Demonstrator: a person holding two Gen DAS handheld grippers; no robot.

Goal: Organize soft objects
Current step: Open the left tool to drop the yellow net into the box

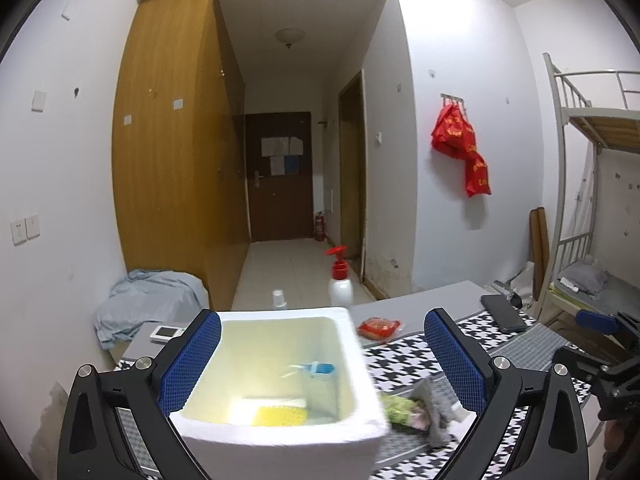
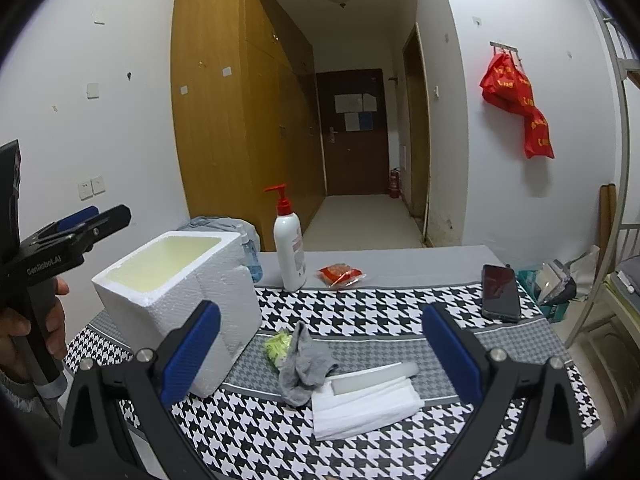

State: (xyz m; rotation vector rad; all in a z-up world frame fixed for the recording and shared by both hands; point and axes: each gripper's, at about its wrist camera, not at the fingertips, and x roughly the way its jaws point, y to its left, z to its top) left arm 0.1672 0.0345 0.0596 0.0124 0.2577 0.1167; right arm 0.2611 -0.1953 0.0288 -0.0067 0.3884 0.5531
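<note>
A white foam box (image 1: 280, 440) stands right before my left gripper (image 1: 324, 360), whose jaws are wide open above its rim with nothing held. Inside lie a yellow sponge (image 1: 276, 416) and a blue-capped item (image 1: 316, 369). To the box's right, on the houndstooth cloth, are a grey sock (image 2: 304, 360), a green soft object (image 2: 278, 346) partly under it, and a folded white cloth (image 2: 364, 404). My right gripper (image 2: 320, 356) is open, hovering in front of these, touching none. In the right wrist view a hand holds the left gripper (image 2: 104, 216) over the foam box (image 2: 176, 280).
A lotion pump bottle (image 2: 288, 248), a small blue bottle (image 2: 250, 256), a red packet (image 2: 340, 274) and a black phone (image 2: 500, 292) lie toward the table's far side. A translucent stick (image 2: 376, 378) rests on the white cloth. A bunk bed (image 1: 592, 128) stands to the right.
</note>
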